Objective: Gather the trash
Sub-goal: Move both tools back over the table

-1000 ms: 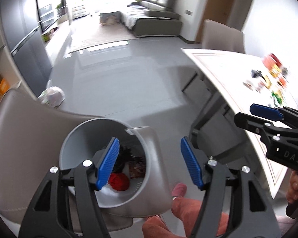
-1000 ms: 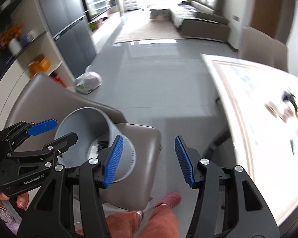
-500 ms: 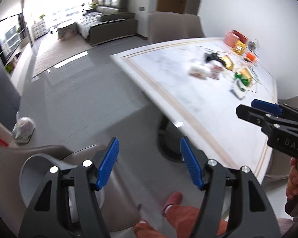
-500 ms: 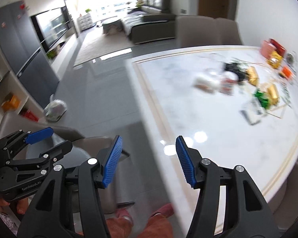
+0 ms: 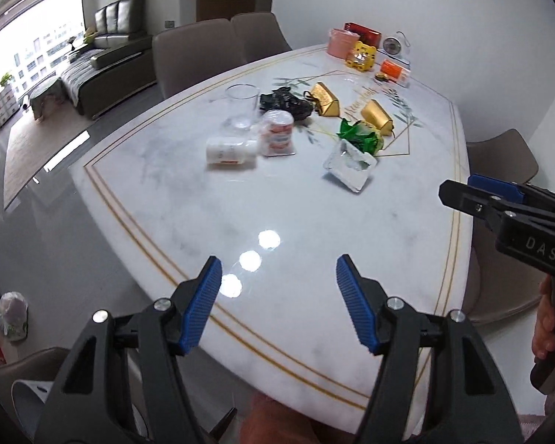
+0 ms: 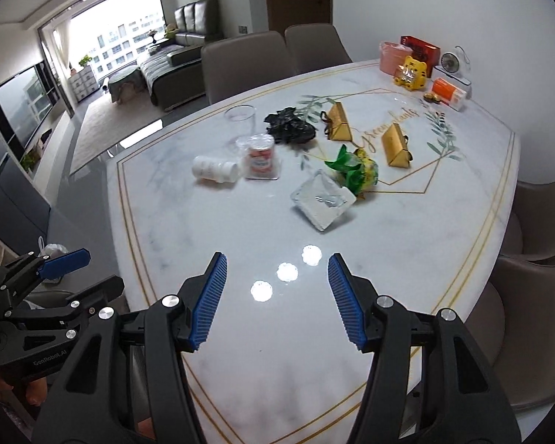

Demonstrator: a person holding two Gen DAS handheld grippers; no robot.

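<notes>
Hovering over the near edge of a white marble table (image 5: 299,222), the left gripper (image 5: 279,303) has its blue-padded jaws parted with nothing between them. The right gripper (image 6: 275,298) hangs beside it over the same edge, jaws likewise apart and empty.

The trash lies in a loose cluster toward the middle of the tabletop, well beyond both grippers. Nearest is a clear plastic tray (image 6: 323,199), tilted, just beside a crumpled green and yellow wrapper (image 6: 355,168). To their left a white bottle (image 6: 214,168) lies on its side next to an upright sealed cup with a red label (image 6: 259,157). Behind these stand a clear plastic cup (image 6: 240,120) and a crumpled black bag (image 6: 290,125). Two gold triangular boxes (image 6: 338,122) sit further right.

Against the far wall are a pink tub (image 6: 392,55), a red box (image 6: 421,50), a yellow tiger figure (image 6: 410,72), a small white fan (image 6: 451,63) and an orange box (image 6: 449,92). In the left wrist view a grey bin's rim (image 5: 26,396) shows at the lower left, off the table.
</notes>
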